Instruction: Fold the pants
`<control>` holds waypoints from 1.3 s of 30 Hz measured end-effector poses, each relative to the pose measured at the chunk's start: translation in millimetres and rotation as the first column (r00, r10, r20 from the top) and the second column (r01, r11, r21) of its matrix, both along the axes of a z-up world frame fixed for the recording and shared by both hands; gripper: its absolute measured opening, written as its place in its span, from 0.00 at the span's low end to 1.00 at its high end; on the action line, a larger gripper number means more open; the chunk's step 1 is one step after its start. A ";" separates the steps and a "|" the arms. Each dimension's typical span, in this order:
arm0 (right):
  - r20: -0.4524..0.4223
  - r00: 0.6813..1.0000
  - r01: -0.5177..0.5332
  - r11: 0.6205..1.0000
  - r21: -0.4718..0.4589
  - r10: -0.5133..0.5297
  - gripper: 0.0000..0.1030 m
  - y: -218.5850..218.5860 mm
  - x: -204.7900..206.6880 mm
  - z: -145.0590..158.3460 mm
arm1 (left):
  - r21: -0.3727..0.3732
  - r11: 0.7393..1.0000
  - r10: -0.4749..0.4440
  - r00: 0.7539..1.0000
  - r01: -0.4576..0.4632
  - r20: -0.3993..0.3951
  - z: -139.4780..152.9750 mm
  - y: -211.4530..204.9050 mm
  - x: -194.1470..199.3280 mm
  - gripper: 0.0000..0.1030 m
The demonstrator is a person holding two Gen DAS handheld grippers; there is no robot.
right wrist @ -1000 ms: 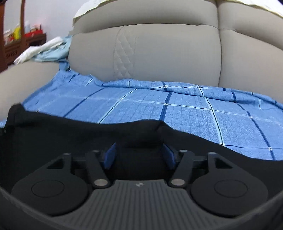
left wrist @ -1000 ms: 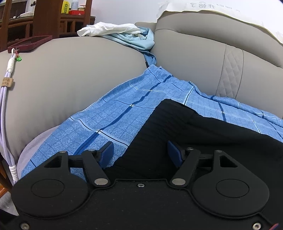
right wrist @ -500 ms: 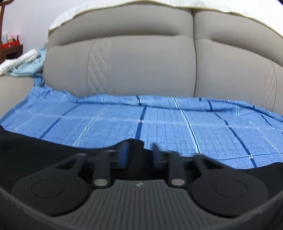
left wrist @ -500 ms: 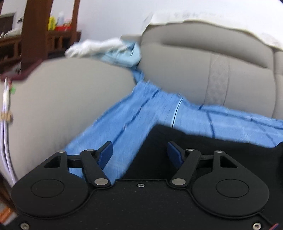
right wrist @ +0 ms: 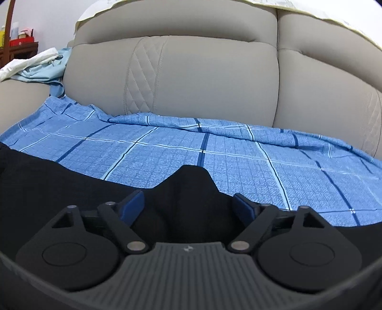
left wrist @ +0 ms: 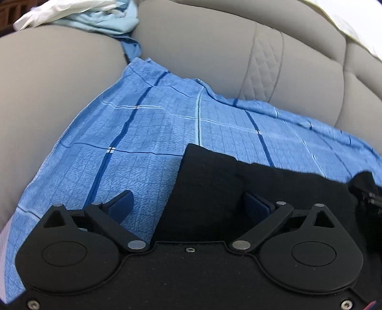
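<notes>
The black pants (left wrist: 210, 190) lie on a blue checked sheet (left wrist: 148, 133) spread over a grey sofa seat. My left gripper (left wrist: 188, 205) is open, its blue pads astride the pants' left edge near a corner. In the right wrist view the pants (right wrist: 186, 190) form a raised peak between the open blue pads of my right gripper (right wrist: 188, 205). The pants stretch off to the left there (right wrist: 35, 176). The other gripper's dark tip shows at the right edge of the left wrist view (left wrist: 365, 190).
The grey sofa backrest (right wrist: 203, 78) rises right behind the sheet, and a padded armrest (left wrist: 52, 83) bounds the left. Pale blue and white clothes (left wrist: 95, 14) lie heaped on the armrest. A wooden shelf with items (right wrist: 16, 43) stands far left.
Both grippers moved forward over the sheet with the pants edge. The right gripper, narrowed half a second ago, now stands open with a peak of cloth between its pads. The left stays open.
</notes>
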State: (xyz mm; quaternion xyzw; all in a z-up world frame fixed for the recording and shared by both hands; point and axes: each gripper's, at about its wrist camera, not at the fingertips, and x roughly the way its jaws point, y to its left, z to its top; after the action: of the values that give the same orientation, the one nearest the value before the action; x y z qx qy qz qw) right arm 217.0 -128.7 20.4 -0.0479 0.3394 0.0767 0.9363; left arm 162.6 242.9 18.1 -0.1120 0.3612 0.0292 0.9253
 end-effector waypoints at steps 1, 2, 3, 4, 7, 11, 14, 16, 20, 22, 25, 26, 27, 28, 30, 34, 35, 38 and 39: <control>-0.004 1.000 0.002 1.000 0.007 -0.002 0.88 -0.6 1.0 -0.5 | 0.003 1.000 -0.013 1.000 0.013 -0.003 0.0 -0.9 -0.7 0.95; -0.007 1.000 0.002 1.000 0.010 -0.002 0.88 -0.8 1.4 -0.6 | 0.005 1.000 -0.030 1.000 0.030 -0.010 0.2 -2.2 -3.4 0.95; -0.008 1.000 0.001 1.000 0.010 -0.001 0.88 -0.6 1.2 -0.6 | 0.010 0.999 -0.052 0.999 0.052 -0.016 1.6 -4.3 -5.5 0.95; -0.008 1.000 -0.001 1.000 0.012 0.001 0.88 -0.6 1.0 -0.8 | 0.020 0.996 -0.082 0.996 0.082 -0.022 2.8 -7.6 -6.4 0.95; -0.015 1.000 -0.012 1.000 0.026 0.012 0.89 -1.4 2.2 -1.2 | 0.077 0.987 -0.141 0.990 0.143 -0.029 3.7 -18.0 -15.2 0.80; -0.023 0.999 -0.035 0.999 0.021 0.036 0.87 1.0 5.5 -1.4 | 0.074 0.991 -0.111 0.994 0.112 -0.009 7.9 -20.9 -29.0 0.55; -0.027 0.998 -0.051 0.998 0.030 0.052 0.79 2.7 5.5 -0.5 | 0.014 0.998 -0.064 0.998 0.064 0.008 8.9 -13.8 -37.1 0.46; -0.025 0.998 -0.065 0.997 0.029 0.066 0.75 4.5 4.2 0.3 | 0.005 0.999 -0.038 0.999 0.038 0.018 10.1 -15.0 -42.1 0.44; -0.020 0.997 -0.077 0.997 0.022 0.078 0.73 6.4 2.4 0.8 | 0.031 0.998 -0.057 0.997 0.055 0.052 15.8 -10.9 -41.2 0.70; -0.020 0.997 -0.079 0.997 0.025 0.080 0.73 5.7 2.7 0.8 | -0.035 0.999 -0.009 0.999 0.011 0.043 18.0 4.3 -31.6 0.81; -0.022 0.996 -0.083 0.996 0.023 0.084 0.74 5.8 2.8 0.8 | -0.205 0.979 0.003 1.000 -0.009 -0.029 9.9 28.4 -8.9 0.85; -0.022 0.996 -0.083 0.996 0.024 0.083 0.74 5.6 2.6 0.6 | -0.201 0.980 -0.011 1.000 0.006 -0.026 8.5 28.3 -5.2 0.87; -0.020 0.996 -0.084 0.996 0.024 0.084 0.75 5.3 2.5 0.3 | -0.160 0.987 -0.038 0.999 0.032 -0.036 9.1 22.4 -2.1 0.87; -0.020 0.996 -0.083 0.996 0.024 0.084 0.75 5.4 2.3 0.1 | -0.084 0.995 -0.062 0.997 0.057 -0.056 10.2 12.2 0.3 0.79; -0.019 0.996 -0.085 0.996 0.025 0.085 0.75 5.4 2.1 -0.2 | 0.048 0.990 -0.128 0.990 0.131 -0.058 11.0 -10.3 -3.9 0.61; -0.022 0.996 -0.090 0.996 0.025 0.091 0.73 5.0 2.8 0.2 | 0.033 0.996 -0.088 0.996 0.089 -0.027 13.0 -16.6 -13.4 0.40; -0.024 0.995 -0.093 0.995 0.028 0.094 0.72 4.6 3.3 0.6 | -0.003 0.998 -0.056 0.998 0.056 -0.015 14.2 -11.6 -15.1 0.39; -0.023 0.993 -0.115 0.993 0.036 0.115 0.39 5.5 0.8 4.8 | 0.004 1.000 -0.010 1.000 0.010 0.010 17.1 -12.1 -18.0 0.38; -0.020 0.992 -0.128 0.991 0.033 0.128 0.26 7.4 -1.2 7.0 | 0.053 0.999 -0.004 1.000 0.003 0.027 19.9 -19.2 -19.4 0.36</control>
State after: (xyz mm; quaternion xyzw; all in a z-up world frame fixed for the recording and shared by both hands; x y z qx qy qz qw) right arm 215.7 -121.3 27.4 -0.0539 0.3445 0.1426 0.9263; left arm 143.2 223.7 37.9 -0.0871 0.3477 0.0355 0.9329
